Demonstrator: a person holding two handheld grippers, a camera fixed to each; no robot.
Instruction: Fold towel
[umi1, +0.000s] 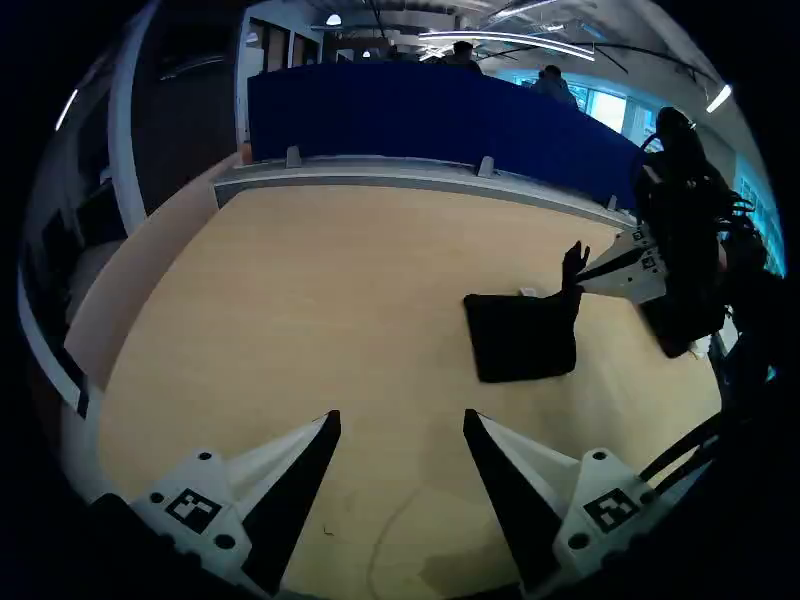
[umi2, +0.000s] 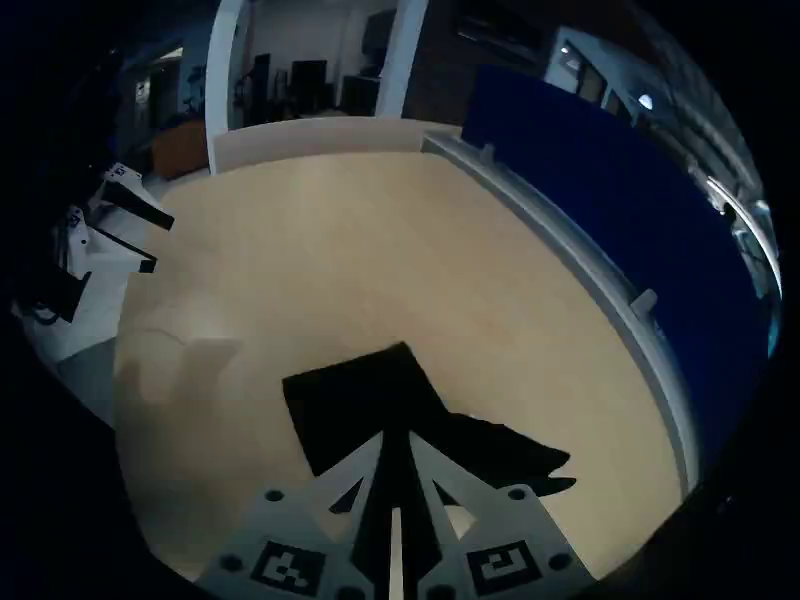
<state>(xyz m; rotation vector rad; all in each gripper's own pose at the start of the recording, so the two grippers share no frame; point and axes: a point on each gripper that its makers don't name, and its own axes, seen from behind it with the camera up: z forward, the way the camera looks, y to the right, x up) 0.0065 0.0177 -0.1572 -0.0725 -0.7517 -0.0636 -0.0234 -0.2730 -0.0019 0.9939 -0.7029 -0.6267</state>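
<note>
Right hand-held gripper (umi2: 397, 440) pinching black towel (umi2: 345, 400) (corner lifted), pale table (umi2: 350, 250) beneath

I'm looking across a pale wood table (umi1: 300, 300) whose left edge curves round. A grey rail (umi1: 400, 178) runs along its far side, and a blue divider (umi1: 430, 125) rises just behind it. Two people (umi1: 462, 52) show above the divider. Long strip lights (umi1: 500, 38) hang under the ceiling, and bright windows (umi1: 610, 108) sit far right. In the right gripper view I make out a white column (umi2: 225, 80) and, past it, dark monitors (umi2: 308, 75) in a dim back area. A dark wall (umi1: 185, 110) closes the left.
</note>
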